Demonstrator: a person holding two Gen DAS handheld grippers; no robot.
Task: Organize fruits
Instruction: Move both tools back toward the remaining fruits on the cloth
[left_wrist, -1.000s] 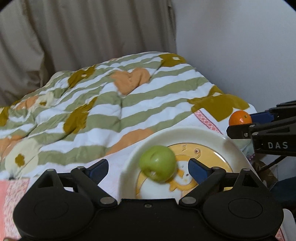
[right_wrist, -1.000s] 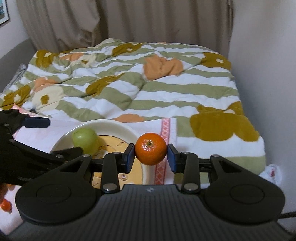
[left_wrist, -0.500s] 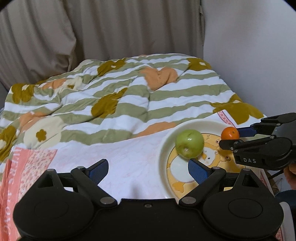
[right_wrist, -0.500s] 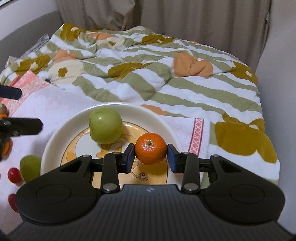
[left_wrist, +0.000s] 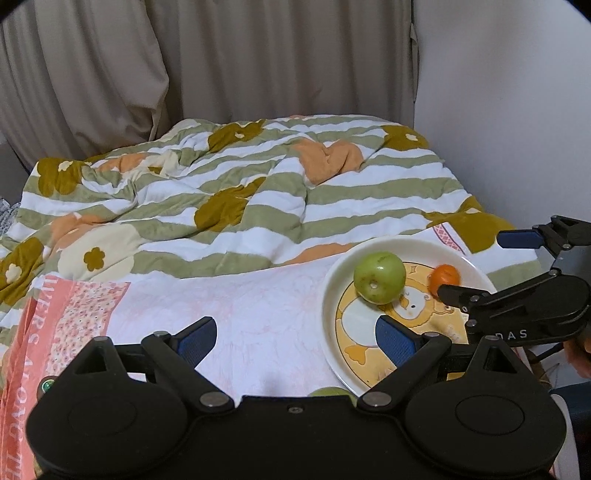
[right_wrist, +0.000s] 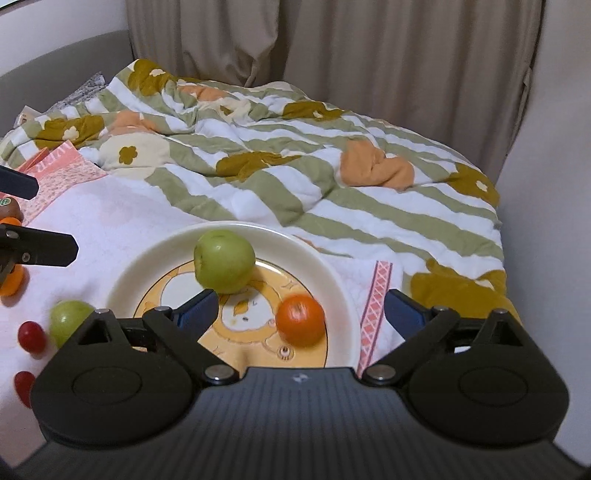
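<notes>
the orange (right_wrist: 301, 319) lies on the plate (right_wrist: 343, 291), in the lower middle of the right wrist view, between the two blue pads of the right gripper (right_wrist: 299, 314) but touching neither; its outline is a little blurred. the right gripper is spread wide, with nothing in its grip, and the orange sits closer to the left pad's side than to the right one. in the left wrist view the same orange (left_wrist: 445, 276) shows at the right of the plate (left_wrist: 332, 295), partly behind the dark finger of the right gripper (left_wrist: 491, 269), which reaches in from the right edge of the frame.

a green apple (right_wrist: 224, 260) rests on the plate too, up and to the left of the orange, near the far rim and apart from it. the left gripper (left_wrist: 295, 341) is also spread wide and holds nothing; its right pad hangs over the near part of the plate, below the green apple (left_wrist: 379, 277).

off the plate, at the lower left of the right wrist view, lie a second green fruit (right_wrist: 68, 321), two small red fruits (right_wrist: 31, 335) and another orange fruit (right_wrist: 13, 280) on a pale pink cloth (right_wrist: 110, 221). the cloth is spread on a bed with a striped, flowered quilt (right_wrist: 295, 166), and curtains (right_wrist: 332, 55) hang behind.
</notes>
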